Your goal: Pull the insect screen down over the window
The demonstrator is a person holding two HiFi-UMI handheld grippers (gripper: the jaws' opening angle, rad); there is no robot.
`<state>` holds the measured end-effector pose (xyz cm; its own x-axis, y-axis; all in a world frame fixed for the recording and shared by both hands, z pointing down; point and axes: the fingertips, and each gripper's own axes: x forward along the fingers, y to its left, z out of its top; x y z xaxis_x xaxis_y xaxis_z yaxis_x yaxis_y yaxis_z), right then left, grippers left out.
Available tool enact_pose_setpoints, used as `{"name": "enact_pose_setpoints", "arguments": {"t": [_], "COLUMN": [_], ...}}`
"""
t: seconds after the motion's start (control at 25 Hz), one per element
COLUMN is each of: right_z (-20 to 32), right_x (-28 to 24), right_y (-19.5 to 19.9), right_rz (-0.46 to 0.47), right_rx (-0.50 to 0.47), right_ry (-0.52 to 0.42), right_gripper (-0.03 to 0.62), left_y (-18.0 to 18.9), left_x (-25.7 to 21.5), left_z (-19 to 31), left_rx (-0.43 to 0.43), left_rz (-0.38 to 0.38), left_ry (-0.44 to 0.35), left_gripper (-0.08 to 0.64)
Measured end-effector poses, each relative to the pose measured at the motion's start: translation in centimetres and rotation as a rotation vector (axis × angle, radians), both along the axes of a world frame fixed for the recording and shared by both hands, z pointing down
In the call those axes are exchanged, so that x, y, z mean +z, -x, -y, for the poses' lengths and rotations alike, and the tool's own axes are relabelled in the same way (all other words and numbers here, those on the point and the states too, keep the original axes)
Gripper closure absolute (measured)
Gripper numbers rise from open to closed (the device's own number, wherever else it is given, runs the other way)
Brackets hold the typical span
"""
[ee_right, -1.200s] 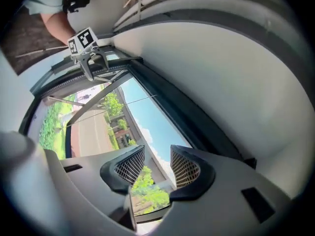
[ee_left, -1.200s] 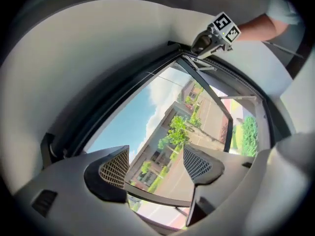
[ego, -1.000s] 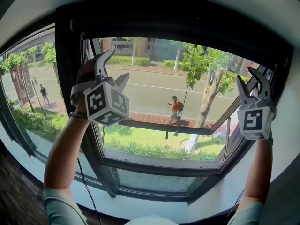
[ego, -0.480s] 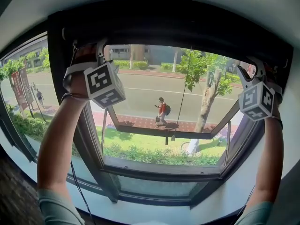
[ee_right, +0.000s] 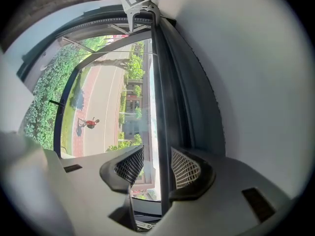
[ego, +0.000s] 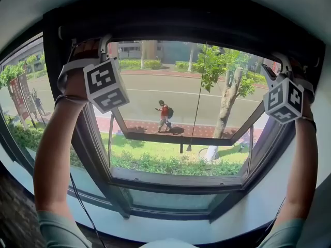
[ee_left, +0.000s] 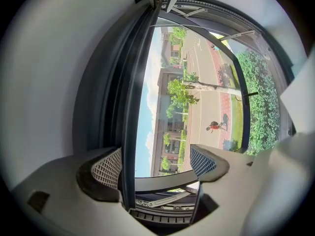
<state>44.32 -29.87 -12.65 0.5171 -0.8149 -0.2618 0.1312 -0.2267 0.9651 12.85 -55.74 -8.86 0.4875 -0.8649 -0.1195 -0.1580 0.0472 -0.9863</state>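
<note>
The insect screen is rolled up in a dark housing [ego: 191, 25] along the window's top. Its dark pull bar [ee_left: 129, 132] runs between the jaws of my left gripper [ee_left: 155, 154], close to the left pad [ee_left: 106, 168] and well clear of the other pad. These jaws have just been opening and stand wide. In the head view the left gripper [ego: 98, 44] is up at the housing's left end and the right gripper [ego: 276, 63] at its right end. My right gripper [ee_right: 157, 154] straddles the pull bar [ee_right: 161, 122] with a narrower gap, and daylight shows beside one pad.
A thin cord [ego: 199, 87] hangs from the housing to a small handle [ego: 189, 148]. The casement sash [ego: 176, 138] is swung outward over grass and a street with a walking person. A white sill [ego: 170, 213] lies below. A cable [ego: 77, 200] dangles by my left arm.
Both grippers have risen from in front of the glass to the dark housing and rolled. Their jaws now sit around the pull bar. The walker outside has moved left.
</note>
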Motion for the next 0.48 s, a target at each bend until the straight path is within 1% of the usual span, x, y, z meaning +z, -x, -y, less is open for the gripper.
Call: {"name": "enact_pose_setpoints", "arguments": {"t": [0.2, 0.4, 0.48], "right_z": [0.9, 0.6, 0.5], "right_x": [0.0, 1.0, 1.6], "right_y": [0.3, 0.5, 0.6], "right_rz": [0.012, 0.041, 0.055], "right_rx": [0.004, 0.012, 0.011], "right_ry": [0.040, 0.088, 0.104], "right_gripper": [0.437, 0.437, 0.438], "left_y": [0.9, 1.3, 1.5], "left_x": [0.0, 1.0, 1.9], "left_z": [0.8, 0.5, 0.3], "left_rx": [-0.021, -0.013, -0.016], "left_rz": [0.047, 0.085, 0.110], "left_ry": [0.032, 0.058, 0.086], "left_gripper": [0.138, 0.138, 0.138]}}
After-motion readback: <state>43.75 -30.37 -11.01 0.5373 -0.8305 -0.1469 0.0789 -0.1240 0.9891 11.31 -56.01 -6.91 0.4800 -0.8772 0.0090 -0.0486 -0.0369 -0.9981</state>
